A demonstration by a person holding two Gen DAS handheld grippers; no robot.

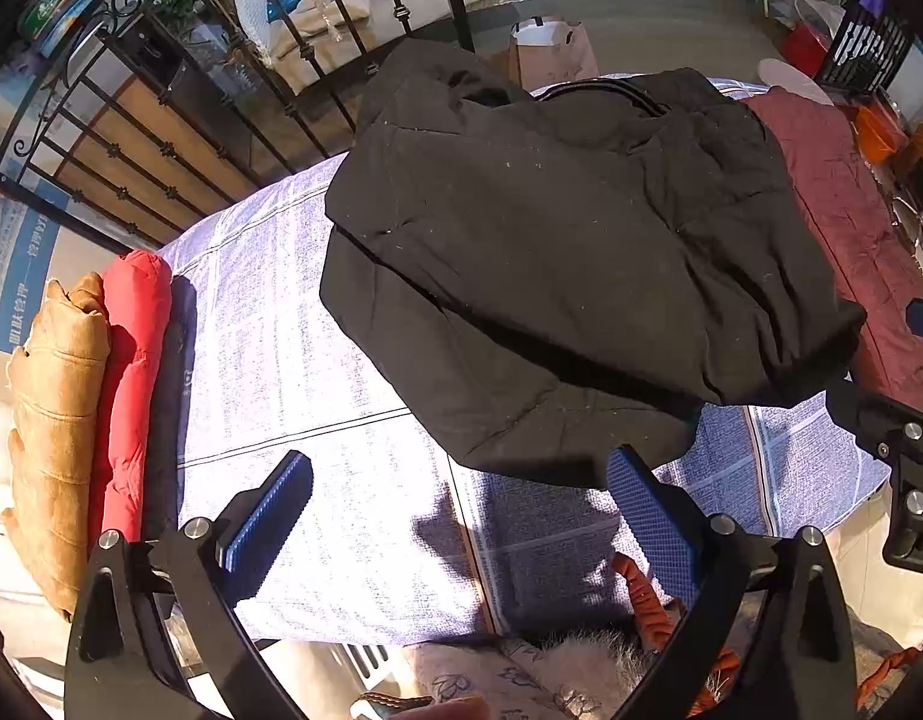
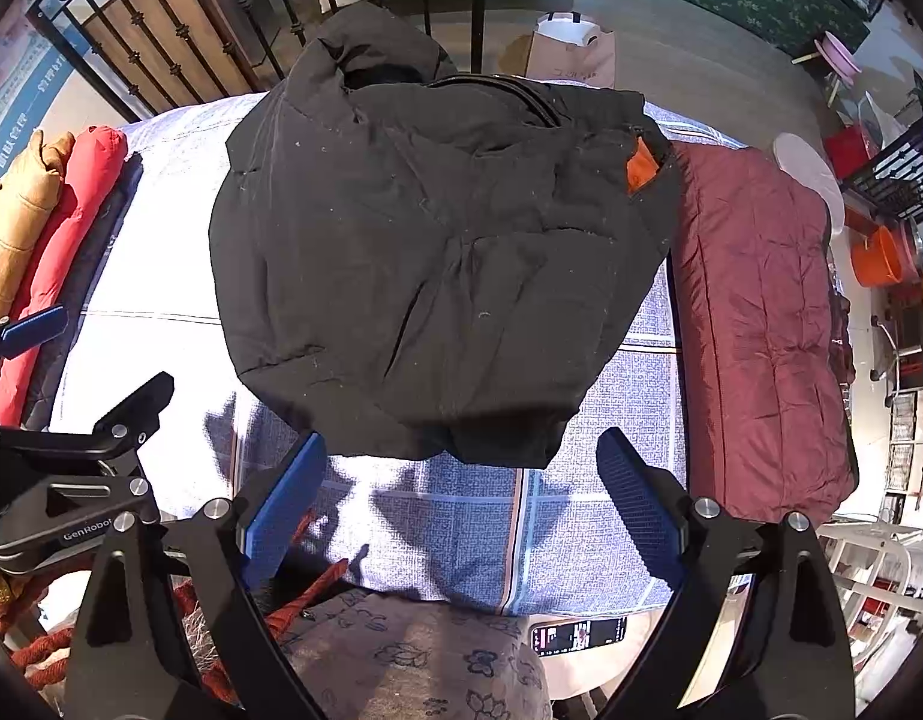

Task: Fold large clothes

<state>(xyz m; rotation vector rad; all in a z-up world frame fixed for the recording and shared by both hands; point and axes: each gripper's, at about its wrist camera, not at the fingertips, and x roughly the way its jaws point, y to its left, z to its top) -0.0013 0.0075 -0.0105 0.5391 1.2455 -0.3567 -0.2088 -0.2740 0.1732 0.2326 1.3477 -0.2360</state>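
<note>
A large black padded jacket [image 1: 557,276] lies folded into a bundle on a table covered with a blue-and-white checked cloth [image 1: 293,360]. It also shows in the right wrist view [image 2: 437,252], with an orange lining patch [image 2: 641,171] at its right edge. My left gripper [image 1: 461,516] is open and empty, held just in front of the jacket's near edge. My right gripper [image 2: 461,498] is open and empty, also just short of the near edge. Neither touches the jacket.
Folded tan [image 1: 59,420] and red [image 1: 131,372] jackets are stacked at the table's left edge. A maroon garment [image 2: 761,324] lies along the right side. A black metal railing [image 1: 161,138] stands behind. A paper bag [image 2: 572,54] sits on the floor beyond.
</note>
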